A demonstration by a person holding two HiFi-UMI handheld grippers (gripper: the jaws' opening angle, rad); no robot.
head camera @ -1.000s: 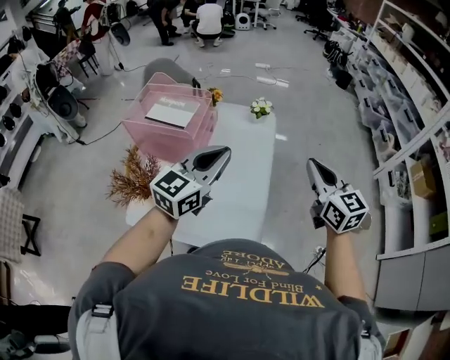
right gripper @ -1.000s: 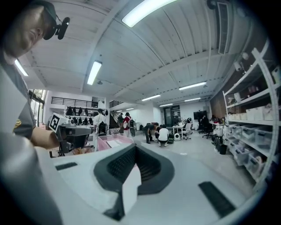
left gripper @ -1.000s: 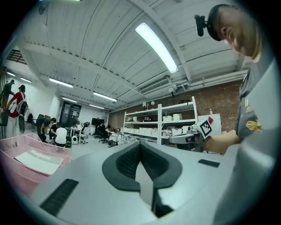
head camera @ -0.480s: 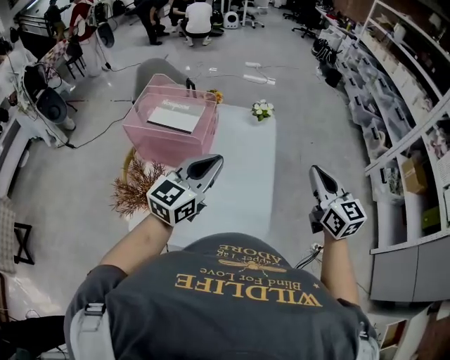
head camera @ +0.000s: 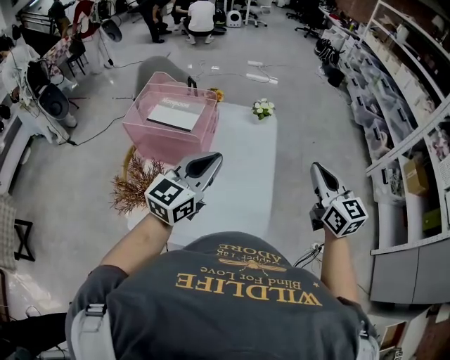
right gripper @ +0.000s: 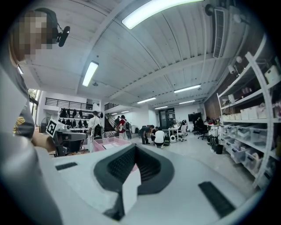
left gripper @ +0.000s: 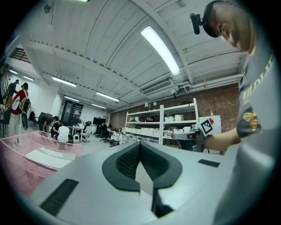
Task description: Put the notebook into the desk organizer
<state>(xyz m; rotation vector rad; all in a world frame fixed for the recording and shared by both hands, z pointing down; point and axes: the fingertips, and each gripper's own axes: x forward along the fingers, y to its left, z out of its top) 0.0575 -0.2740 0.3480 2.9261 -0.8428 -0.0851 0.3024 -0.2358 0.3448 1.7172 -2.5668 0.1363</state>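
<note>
The pink mesh desk organizer (head camera: 143,126) stands at the far left of the white table (head camera: 246,176). A white notebook (head camera: 174,117) lies flat inside it. Both show low at the left of the left gripper view, the organizer (left gripper: 17,173) and the notebook (left gripper: 44,157). My left gripper (head camera: 213,157) hangs over the table's near part, short of the organizer, shut and holding nothing; its jaws (left gripper: 139,145) meet. My right gripper (head camera: 316,167) hovers off the table's right edge, also shut and empty (right gripper: 135,147). The organizer (right gripper: 115,143) sits far off in the right gripper view.
A dried brown plant (head camera: 135,184) stands at the table's left edge near my left gripper. Small white flowers (head camera: 261,107) and orange flowers (head camera: 215,93) sit at the far end. Storage shelves (head camera: 408,105) line the right side. People (head camera: 200,15) are far behind.
My left gripper has drawn slightly back and lower toward my body. The right gripper has stayed about where it was. Both remain shut.
</note>
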